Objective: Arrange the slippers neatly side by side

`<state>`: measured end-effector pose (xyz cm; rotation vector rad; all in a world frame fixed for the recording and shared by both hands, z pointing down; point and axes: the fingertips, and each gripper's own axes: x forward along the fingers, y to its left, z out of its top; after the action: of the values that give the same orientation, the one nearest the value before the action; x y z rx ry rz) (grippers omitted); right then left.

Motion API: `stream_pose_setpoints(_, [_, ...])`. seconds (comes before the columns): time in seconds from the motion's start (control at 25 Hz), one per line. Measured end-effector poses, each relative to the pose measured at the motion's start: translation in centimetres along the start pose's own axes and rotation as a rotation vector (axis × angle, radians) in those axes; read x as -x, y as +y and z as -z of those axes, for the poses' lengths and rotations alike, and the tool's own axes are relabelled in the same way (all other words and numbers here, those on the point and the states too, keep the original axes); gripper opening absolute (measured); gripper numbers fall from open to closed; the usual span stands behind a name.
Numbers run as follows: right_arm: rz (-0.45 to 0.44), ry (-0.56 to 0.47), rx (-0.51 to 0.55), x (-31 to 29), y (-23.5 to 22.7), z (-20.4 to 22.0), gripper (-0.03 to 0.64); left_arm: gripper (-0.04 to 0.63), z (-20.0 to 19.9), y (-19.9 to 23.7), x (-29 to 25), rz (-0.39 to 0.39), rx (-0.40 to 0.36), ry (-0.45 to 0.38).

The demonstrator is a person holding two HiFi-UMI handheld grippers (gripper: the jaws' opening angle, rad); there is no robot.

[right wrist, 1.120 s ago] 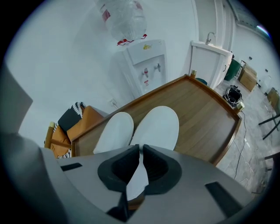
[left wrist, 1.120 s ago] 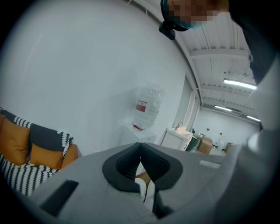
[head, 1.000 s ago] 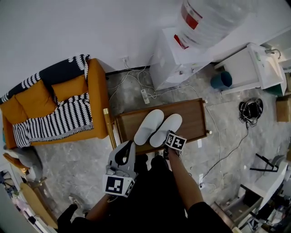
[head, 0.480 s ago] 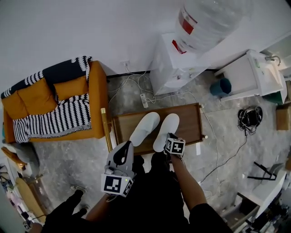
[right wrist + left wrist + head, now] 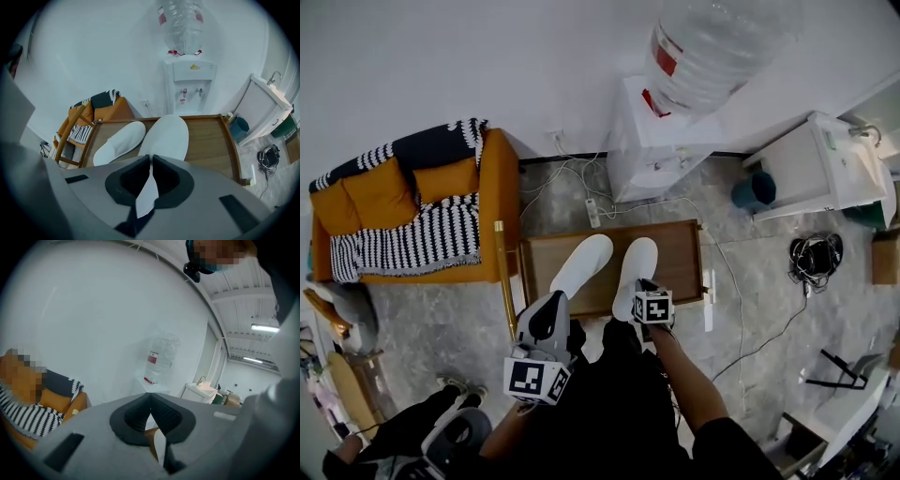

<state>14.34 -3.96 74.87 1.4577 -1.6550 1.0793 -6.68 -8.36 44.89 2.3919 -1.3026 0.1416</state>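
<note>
— Lettering readable anywhere?
— Red label (image 5: 663, 58) on the water bottle (image 5: 180, 21), print too blurred to read. Small yellow mark (image 5: 193, 67) on the front of the dispenser (image 5: 191, 89), equally unreadable.
— State of the right claw (image 5: 151, 159)?
— Pressed shut on the heel edge of the right slipper (image 5: 166, 136), a white strip of it caught in the pinch. Hangs over the near edge of the worktop (image 5: 675, 258), pointing steeply down.
— And the slipper itself?
— Lies lengthwise away from the claw: heel at the near edge, toe toward the far edge, roughly midway between the left and right edges.
— Its partner?
— Just beside it the left slipper (image 5: 119, 143), on the side of the left edge, but skewed: toe leaning in toward the pinched one, heel further off. Touching or not, impossible to tell.
— And the left claw (image 5: 150, 397)?
— Closed tip to tip with nothing gripped, off the near-left corner of the worktop, well apart from both slippers, aimed toward the white wall (image 5: 93, 324).
— Surroundings?
— Dispenser against that wall beyond the far edge; power strip (image 5: 592, 212) and white cables (image 5: 567, 171) on the floor (image 5: 459, 319) between. Orange sofa (image 5: 356, 202) with a black-and-white striped blanket (image 5: 403, 246) past the left edge. Teal bin (image 5: 755, 190) and white cabinet (image 5: 820, 159) beyond the far-right corner; coil of dark cable (image 5: 814, 253) on the floor past the right edge.
</note>
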Motion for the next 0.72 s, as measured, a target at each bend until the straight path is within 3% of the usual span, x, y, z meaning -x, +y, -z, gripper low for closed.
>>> stream_pose_setpoints(0.52, [-0.079, 0.044, 0.221, 1.3, -3.7, -0.7, 0.026, 0.012, 0.3, -4.1, -2.3, -0.077, -0.011, -0.014])
stream_pose_setpoints(0.72, [-0.080, 0.062, 0.261, 0.7, -5.7, -0.5, 0.026, 0.012, 0.4, -5.2, -2.7, -0.103, -0.014, -0.022])
